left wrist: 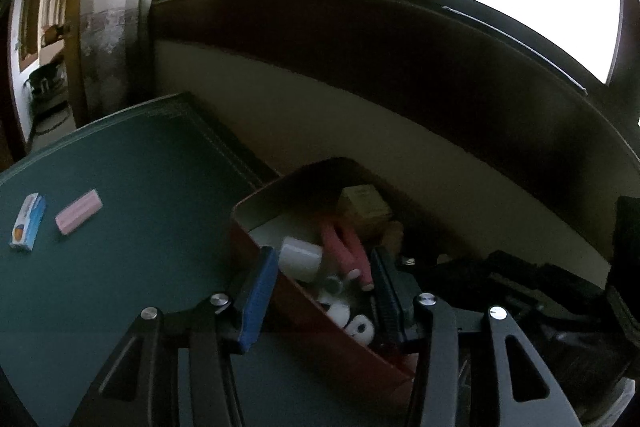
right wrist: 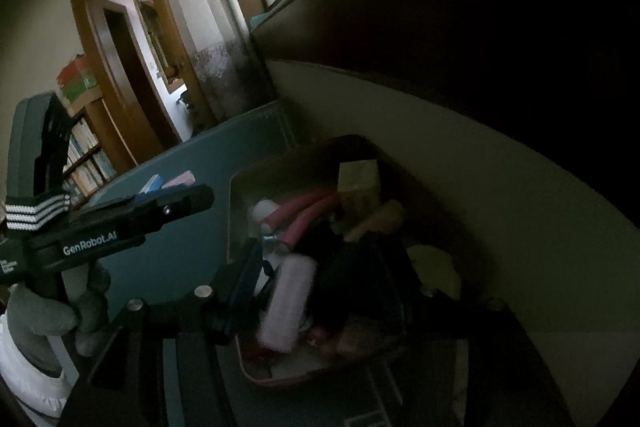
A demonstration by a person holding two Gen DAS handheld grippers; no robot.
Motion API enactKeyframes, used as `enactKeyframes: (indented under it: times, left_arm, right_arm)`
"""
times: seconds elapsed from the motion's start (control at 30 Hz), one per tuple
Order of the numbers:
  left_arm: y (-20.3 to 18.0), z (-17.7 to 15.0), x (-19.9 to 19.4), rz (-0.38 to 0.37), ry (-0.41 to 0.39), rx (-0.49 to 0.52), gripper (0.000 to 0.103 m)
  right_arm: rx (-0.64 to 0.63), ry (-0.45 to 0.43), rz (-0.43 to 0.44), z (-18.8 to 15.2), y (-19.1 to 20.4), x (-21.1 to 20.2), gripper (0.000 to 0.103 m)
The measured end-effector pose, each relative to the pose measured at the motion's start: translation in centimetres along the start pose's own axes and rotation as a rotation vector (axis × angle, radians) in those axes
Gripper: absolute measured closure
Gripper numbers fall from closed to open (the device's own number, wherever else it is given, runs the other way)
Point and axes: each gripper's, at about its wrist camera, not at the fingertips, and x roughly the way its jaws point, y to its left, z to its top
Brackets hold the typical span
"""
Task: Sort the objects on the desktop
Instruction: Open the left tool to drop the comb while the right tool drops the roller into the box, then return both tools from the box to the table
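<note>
jaws apart over bin (left wrist: 256, 223) rim, mat (left wrist: 132, 187) open.

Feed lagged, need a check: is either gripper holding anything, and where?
Nothing held. Left gripper and right gripper both stand open over the bin.

My left gripper (left wrist: 324, 291) hangs over the near end of a red bin (left wrist: 256, 239), its fingers (left wrist: 260, 291) spread apart with nothing pressed between them. One finger sits outside the bin's left wall, the other above its inside. In the bin lie pink foam rollers (left wrist: 348, 247), a white cylinder (left wrist: 300, 255), small white rolls (left wrist: 356, 323) and a yellowish box (left wrist: 364, 207) at the far end. The bin rests at the right edge of a green mat (left wrist: 128, 195) on the tabletop. Far left on the mat, a pink eraser (left wrist: 79, 211) lies just beside a small blue-and-white box (left wrist: 28, 221), not touching it.
</note>
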Motion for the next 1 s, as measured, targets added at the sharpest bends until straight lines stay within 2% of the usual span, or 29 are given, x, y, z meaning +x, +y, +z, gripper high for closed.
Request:
enactKeyframes:
  times: [0.3, 0.37, 0.53, 0.77, 1.0]
  left_arm:
    - [2.3, -0.7, -1.3, 0.032, -0.008, -0.044, 0.052]
    - [3.0, -1.0, -1.7, 0.045, -0.012, -0.053, 0.041]
    - [4.9, -1.8, -2.8, 0.081, -0.019, -0.077, 0.040]
    - [9.5, -3.2, -5.2, 0.155, -0.024, -0.149, 0.039]
    - [15.3, -5.3, -8.4, 0.257, -0.034, -0.240, 0.039]
  right_arm:
    - [-0.014, -0.047, 0.003, 1.0, 2.0, -1.0, 0.043]
    - [-0.025, -0.055, 0.017, 1.2, 2.8, -0.9, 0.043]
    - [-0.062, -0.052, 0.056, 1.3, 5.5, -0.2, 0.040]
    - [-0.121, -0.036, 0.121, 1.1, 9.9, 1.6, 0.028]
    - [-0.186, 0.019, 0.181, 0.4, 14.4, 4.7, 0.024]
